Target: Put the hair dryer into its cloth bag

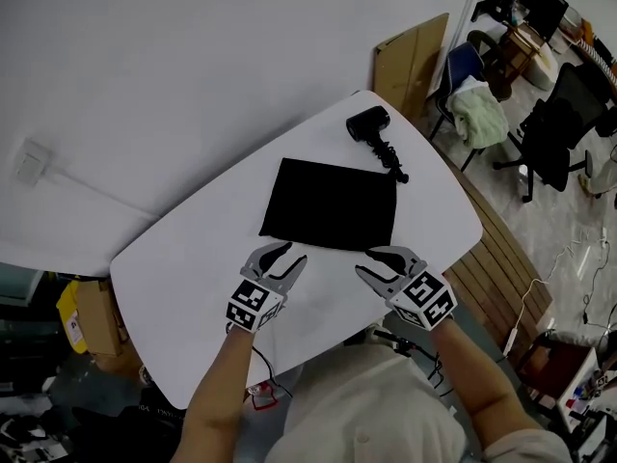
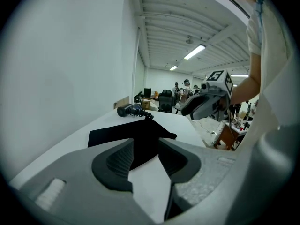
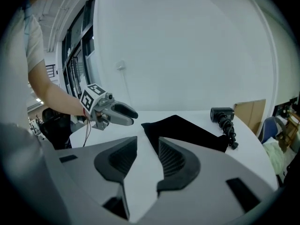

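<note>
Left gripper: jaws stand apart, nothing between them. The inner pads are dark and ribbed, set in smooth grey moulded shells; a cube with square black-and-white markers sits behind the jaws.

Right gripper: same build, jaws likewise apart and empty, though by a narrower gap.

Both grippers point toward the near edge of the cloth bag and sit just beside it, the left at its near left corner, the right at its near right corner. Whether either tip touches the cloth cannot be told.

The bag is matte black fabric, roughly rectangular, lying flat and limp on the table, a smooth white top with rounded corners.

The hair dryer lies beyond the bag's far right corner, outside the bag. It is black with a short, blunt barrel. Its coiled black cord trails toward the bag's far right corner.

Beyond the table's far corner, a brown cardboard sheet leans against the plain white wall.
</note>
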